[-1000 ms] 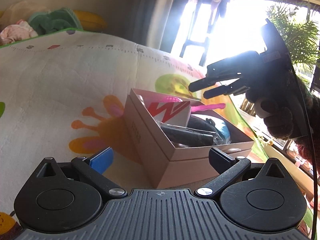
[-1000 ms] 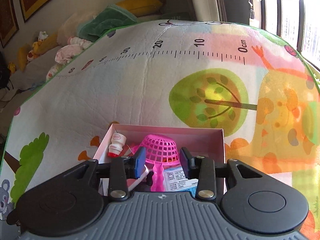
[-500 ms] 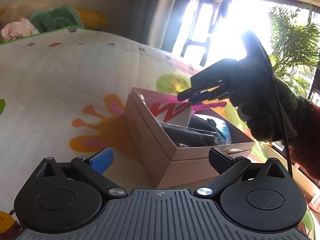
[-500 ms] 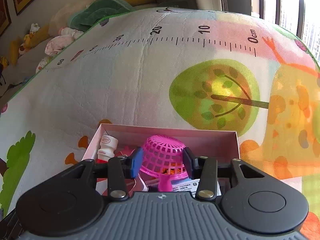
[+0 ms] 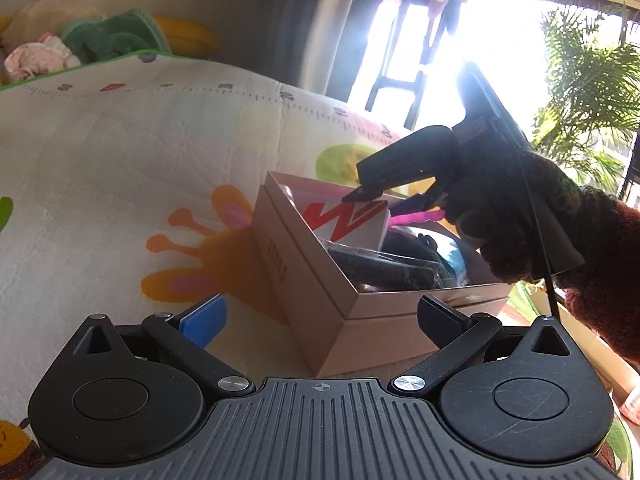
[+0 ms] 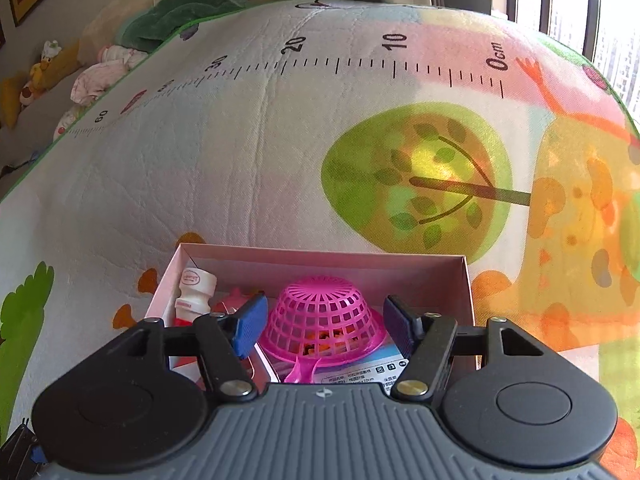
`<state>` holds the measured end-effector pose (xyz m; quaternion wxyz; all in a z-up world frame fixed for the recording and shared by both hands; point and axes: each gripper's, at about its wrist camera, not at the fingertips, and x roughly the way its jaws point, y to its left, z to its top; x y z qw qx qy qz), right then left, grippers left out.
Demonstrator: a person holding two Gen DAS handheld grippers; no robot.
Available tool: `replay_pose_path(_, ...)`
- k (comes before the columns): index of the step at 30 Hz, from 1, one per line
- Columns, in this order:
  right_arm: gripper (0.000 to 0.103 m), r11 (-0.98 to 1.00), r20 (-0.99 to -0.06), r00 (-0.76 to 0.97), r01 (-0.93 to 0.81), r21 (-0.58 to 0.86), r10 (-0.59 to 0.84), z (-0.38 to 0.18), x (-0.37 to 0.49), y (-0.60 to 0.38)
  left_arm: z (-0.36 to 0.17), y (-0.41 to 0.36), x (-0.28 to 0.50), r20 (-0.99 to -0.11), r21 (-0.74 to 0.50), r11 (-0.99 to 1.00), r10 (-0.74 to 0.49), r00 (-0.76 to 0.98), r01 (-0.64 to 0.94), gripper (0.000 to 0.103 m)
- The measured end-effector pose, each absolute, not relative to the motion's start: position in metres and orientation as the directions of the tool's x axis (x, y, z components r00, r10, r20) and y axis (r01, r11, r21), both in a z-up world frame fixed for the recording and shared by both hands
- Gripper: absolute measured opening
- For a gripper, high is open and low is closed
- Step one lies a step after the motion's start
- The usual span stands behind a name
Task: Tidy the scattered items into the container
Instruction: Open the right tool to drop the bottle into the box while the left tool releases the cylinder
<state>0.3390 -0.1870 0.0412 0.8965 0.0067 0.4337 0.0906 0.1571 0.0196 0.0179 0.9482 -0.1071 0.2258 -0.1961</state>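
A pale pink cardboard box (image 5: 304,280) stands on the play mat and also shows in the right wrist view (image 6: 432,272). It holds a pink plastic strainer (image 6: 324,316), dome up, a small white bottle (image 6: 192,292), a white packet with a red W (image 5: 344,220), a dark bundle and a blue item. My right gripper (image 6: 324,324) is open above the box, its blue pads on either side of the strainer without touching it. My left gripper (image 5: 320,316) is open and empty, low in front of the box's near corner.
The colourful play mat (image 6: 280,140) with a ruler print spreads all around the box. Soft toys and cloths (image 6: 120,64) are piled beyond its far edge. A window and a palm plant (image 5: 584,80) are at the right.
My right gripper has lowered over the box and opened wide, letting go of the pink strainer, which now lies in the box. My left gripper has stayed put.
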Motion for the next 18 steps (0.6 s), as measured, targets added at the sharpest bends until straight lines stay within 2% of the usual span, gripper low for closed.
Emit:
replay_pose_path(2, 0.062, 0.984, -0.786, 0.600, -0.163, 0.065, 0.151, 0.035, 0.342, -0.183, 0.018, 0.020, 0.157, -0.384, -0.291, 0.901, -0.419, 0.823, 0.323, 0.103)
replay_pose_path(7, 0.060, 0.989, -0.725, 0.677, -0.143, 0.043, 0.129, 0.051, 0.321, -0.196, 0.019, 0.015, 0.157, -0.411, -0.254, 0.922, -0.376, 0.830, 0.292, 0.103)
replay_pose_path(10, 0.060, 0.988, -0.643, 0.751, -0.144, 0.063, 0.150, 0.075, 0.298, -0.211, 0.021, 0.007, 0.157, -0.433, -0.196, 0.942, -0.333, 0.837, 0.273, 0.103)
replay_pose_path(15, 0.061, 0.959, -0.483, 0.836, -0.282, 0.027, 0.260, 0.088, 0.258, -0.196, 0.037, -0.005, 0.157, -0.444, -0.138, 0.951, -0.310, 0.841, 0.277, 0.103)
replay_pose_path(18, 0.061, 0.942, -0.520, 0.817, -0.329, -0.065, 0.249, 0.060, 0.258, -0.175, 0.046, -0.009, 0.156, -0.424, -0.088, 0.958, -0.283, 0.860, 0.272, 0.103)
